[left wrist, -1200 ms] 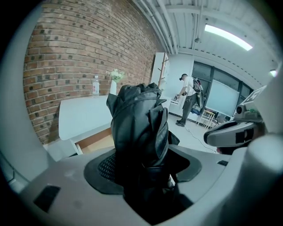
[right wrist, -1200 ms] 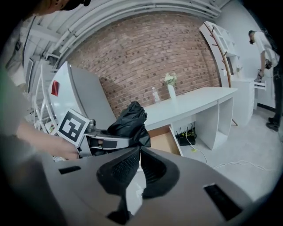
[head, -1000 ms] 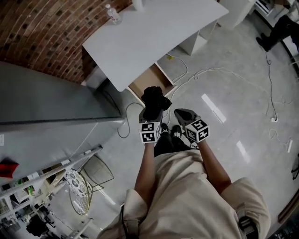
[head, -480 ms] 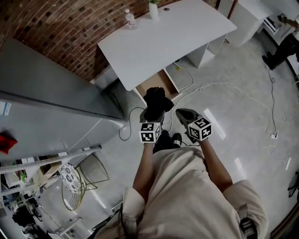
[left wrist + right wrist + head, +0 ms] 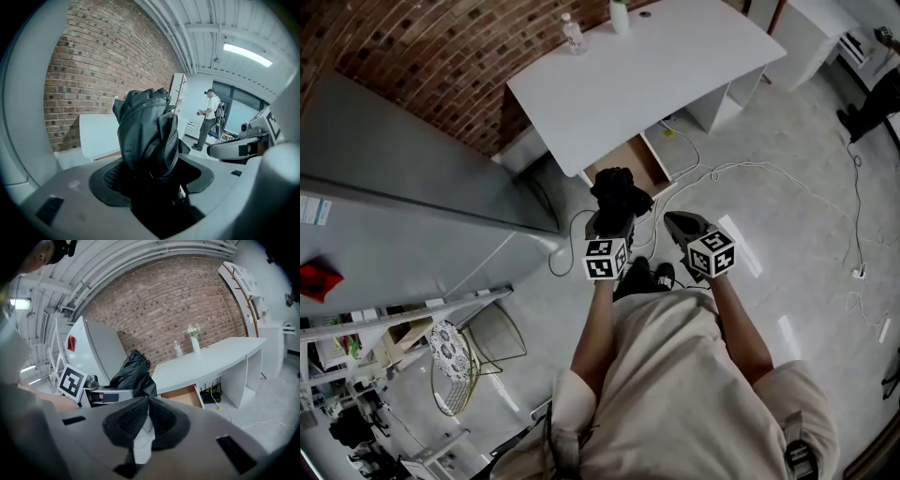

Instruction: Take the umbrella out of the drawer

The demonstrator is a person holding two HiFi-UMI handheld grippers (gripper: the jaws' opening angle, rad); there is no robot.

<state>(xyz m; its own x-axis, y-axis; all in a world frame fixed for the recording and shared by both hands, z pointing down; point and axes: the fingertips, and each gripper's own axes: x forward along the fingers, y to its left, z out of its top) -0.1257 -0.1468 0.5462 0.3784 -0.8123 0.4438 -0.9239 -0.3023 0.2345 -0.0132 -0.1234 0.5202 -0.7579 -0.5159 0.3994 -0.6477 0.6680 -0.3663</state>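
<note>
Two grippers are up in front of the person, side by side. Left gripper (image 5: 612, 220) pinches the folded black umbrella (image 5: 619, 190); jaws stand wide around the bundle, which sticks out past the pads. Umbrella is clear of the open drawer (image 5: 630, 161), held in the air on the near side of it. The drawer sits under the white desk (image 5: 656, 66). Right gripper (image 5: 678, 225) has its jaws pressed together, holding nothing.
</note>
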